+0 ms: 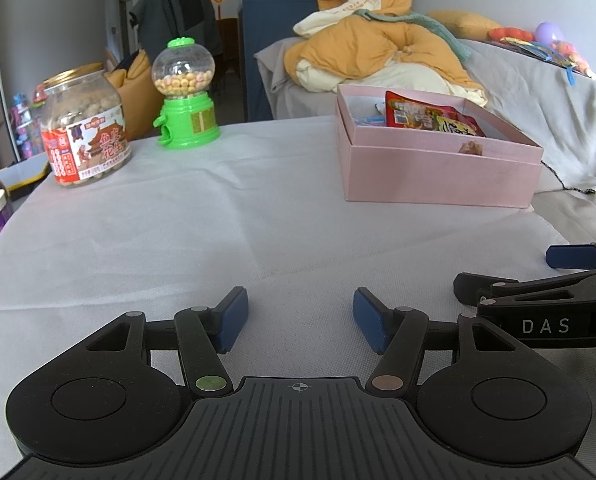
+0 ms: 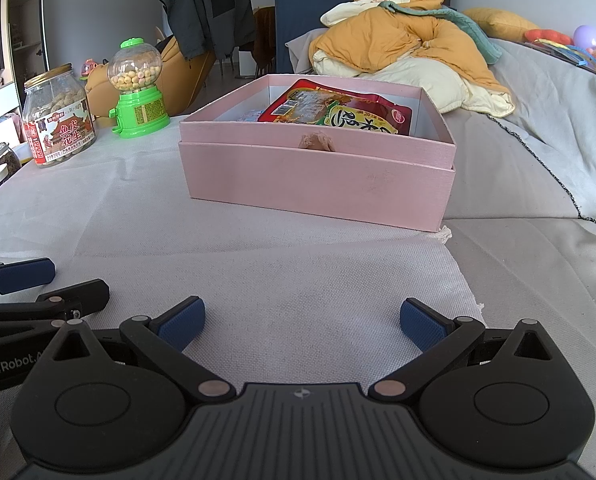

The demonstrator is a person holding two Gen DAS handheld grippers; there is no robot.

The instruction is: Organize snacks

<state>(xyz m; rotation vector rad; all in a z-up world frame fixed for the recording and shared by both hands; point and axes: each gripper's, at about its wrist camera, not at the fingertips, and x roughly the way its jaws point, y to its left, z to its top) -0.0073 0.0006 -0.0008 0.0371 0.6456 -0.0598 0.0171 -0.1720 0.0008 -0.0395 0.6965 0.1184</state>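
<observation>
Left wrist view is showing the left gripper [image 1: 299, 318] hovering low over the white cloth [image 1: 258, 220] with its blue pads standing well apart and nothing between them, while the right gripper [image 2: 301, 322] is sitting just beside it, jaws likewise spread wide and empty. The pink box [image 2: 317, 184] is lying ahead of both, its long side running across the right wrist view and nearly square to that gripper, whereas for the left gripper it is lying ahead and off to the right. A red snack bag [image 2: 333, 110] is already resting inside it. Snacks outside the box are standing far off on the other side: the peanut jar [image 1: 86, 124] and the green candy dispenser [image 1: 186, 92], upright and near each other, ahead and to the left of the left gripper. Judging from this, the left hand is looking better placed for those two, and the right hand nearer the box, though neither is reaching yet.
</observation>
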